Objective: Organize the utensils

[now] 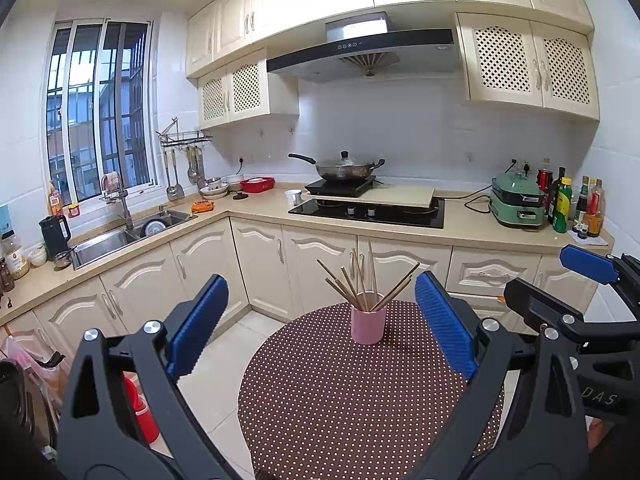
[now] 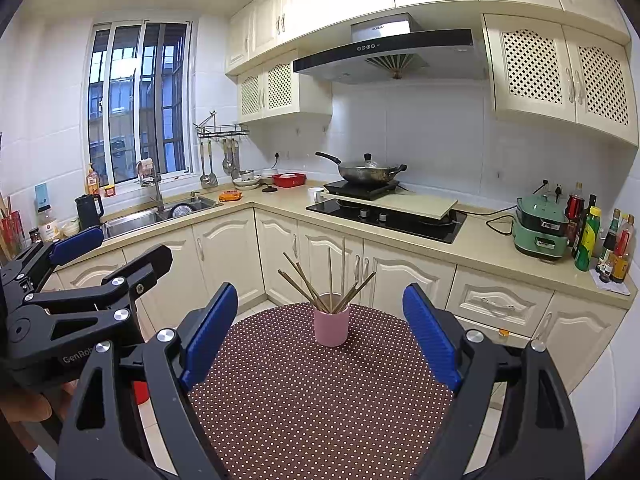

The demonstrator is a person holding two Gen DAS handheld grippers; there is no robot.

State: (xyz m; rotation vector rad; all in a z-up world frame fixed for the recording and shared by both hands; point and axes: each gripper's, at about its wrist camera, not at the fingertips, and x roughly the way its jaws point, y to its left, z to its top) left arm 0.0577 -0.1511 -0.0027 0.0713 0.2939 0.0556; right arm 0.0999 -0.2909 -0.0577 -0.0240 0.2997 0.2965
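A pink cup (image 1: 368, 323) (image 2: 331, 326) stands upright on the far part of a round table with a brown polka-dot cloth (image 1: 340, 396) (image 2: 320, 400). Several wooden chopsticks (image 1: 362, 280) (image 2: 324, 276) lean out of it in all directions. My left gripper (image 1: 320, 328) is open and empty, its blue pads wide apart, well short of the cup. My right gripper (image 2: 320, 336) is open and empty too, level with the left and just as far from the cup. Each gripper shows at the edge of the other's view: the right gripper (image 1: 576, 280), the left gripper (image 2: 84, 256).
Cream kitchen cabinets run behind the table. The counter (image 1: 256, 210) carries a sink (image 1: 120, 236), a black kettle (image 1: 55, 235), a red basket (image 1: 257, 184), a wok (image 1: 344, 169) on a hob, a green cooker (image 1: 518, 204) and bottles (image 1: 576, 208). A red container (image 1: 140, 412) stands on the floor at left.
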